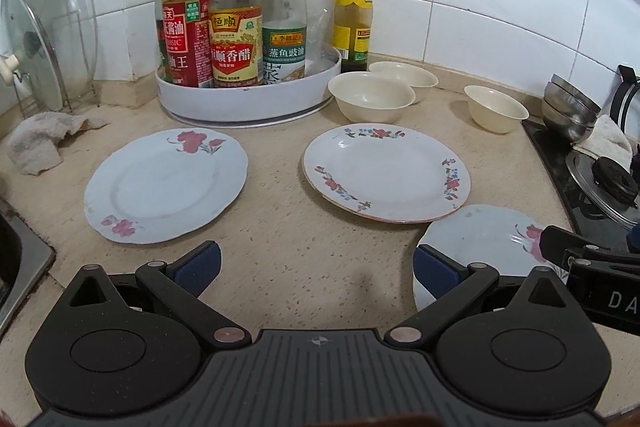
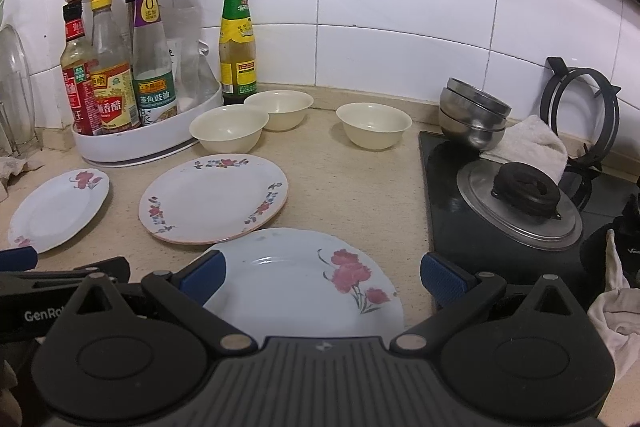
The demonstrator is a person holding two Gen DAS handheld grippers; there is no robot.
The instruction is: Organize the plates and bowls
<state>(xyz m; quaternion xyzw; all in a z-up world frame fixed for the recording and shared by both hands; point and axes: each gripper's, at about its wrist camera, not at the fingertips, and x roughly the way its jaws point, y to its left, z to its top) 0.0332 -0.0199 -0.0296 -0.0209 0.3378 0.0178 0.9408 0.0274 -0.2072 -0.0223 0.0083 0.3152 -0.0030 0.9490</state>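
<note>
From the left wrist camera, the left gripper [image 1: 316,267] hangs low over the counter [image 1: 288,239] with its blue-padded fingers [image 1: 200,265] spread wide and nothing between them, only bare speckled stone. Three plates lie flat and apart from one another: a pink-flower plate [image 1: 166,187] to the left, a flower-rimmed plate [image 1: 386,173] in the middle, and a third plate [image 1: 480,247] near the right finger, its far edge slipping under the middle plate's rim. Behind them sit three cream bowls [image 1: 370,99], two touching near the white condiment turntable [image 1: 248,103] and one off alone toward the stove; I'd guess they were simply set down loose, which is why they want gathering. The right gripper [image 1: 584,259] pokes in from the side. From the right wrist camera, the right gripper [image 2: 320,277] is likewise wide open and holding nothing, but it is lined up squarely over the near plate [image 2: 300,279], one finger at the plate's left edge, the other out past its right rim over the counter. That stance looks to me like the start of a pick. The middle plate [image 2: 214,199] lies just beyond, the far plate [image 2: 60,209] well to the left, and the bowls [image 2: 228,127] along the back. A stack of steel bowls [image 2: 472,115] rests on the stove [image 2: 448,211] beside a pot lid [image 2: 520,207]. Stacking seems not yet begun.
</note>
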